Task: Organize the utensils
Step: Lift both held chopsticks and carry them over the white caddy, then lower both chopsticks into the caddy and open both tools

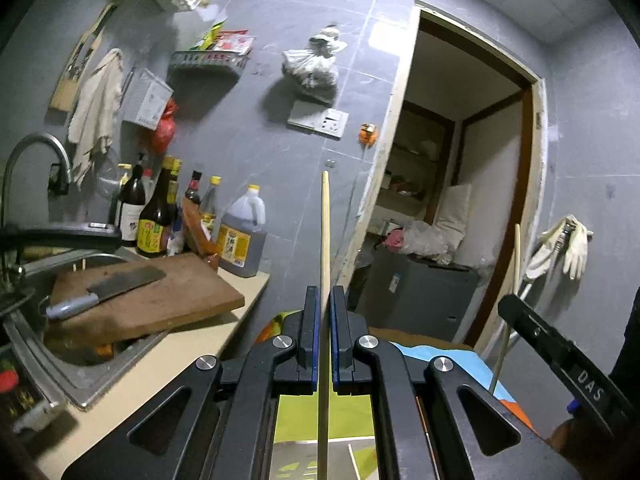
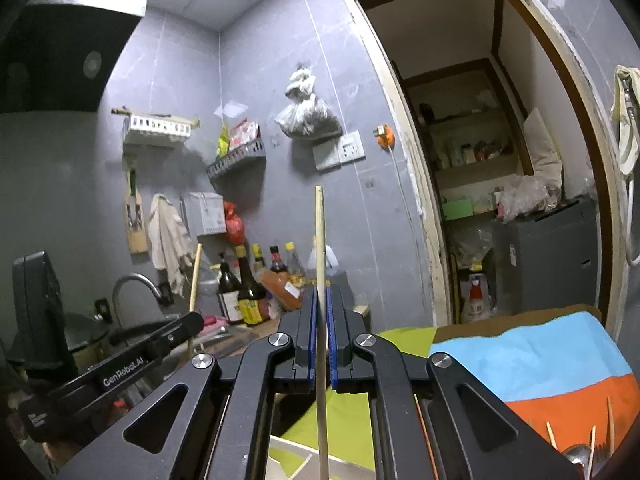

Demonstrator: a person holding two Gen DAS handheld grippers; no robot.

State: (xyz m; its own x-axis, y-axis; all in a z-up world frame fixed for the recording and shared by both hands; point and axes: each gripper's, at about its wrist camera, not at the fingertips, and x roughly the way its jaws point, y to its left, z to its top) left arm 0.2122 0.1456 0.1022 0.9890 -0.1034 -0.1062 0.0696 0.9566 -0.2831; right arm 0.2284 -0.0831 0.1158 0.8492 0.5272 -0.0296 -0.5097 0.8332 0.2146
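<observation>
While both grippers are raised, two chopsticks are held — one chopstick [image 1: 325, 236] is pinched upright by the left gripper [image 1: 325, 300], the second chopstick [image 2: 320, 240] by the right gripper [image 2: 320, 300]. One cleaver [image 1: 106, 290] is seen on one cutting board [image 1: 160, 308].

A pale wooden chopstick [image 1: 325, 240] stood upright at centre frame in the left wrist view. A second pale wooden chopstick [image 2: 320, 248] stood likewise in the right wrist view.
</observation>
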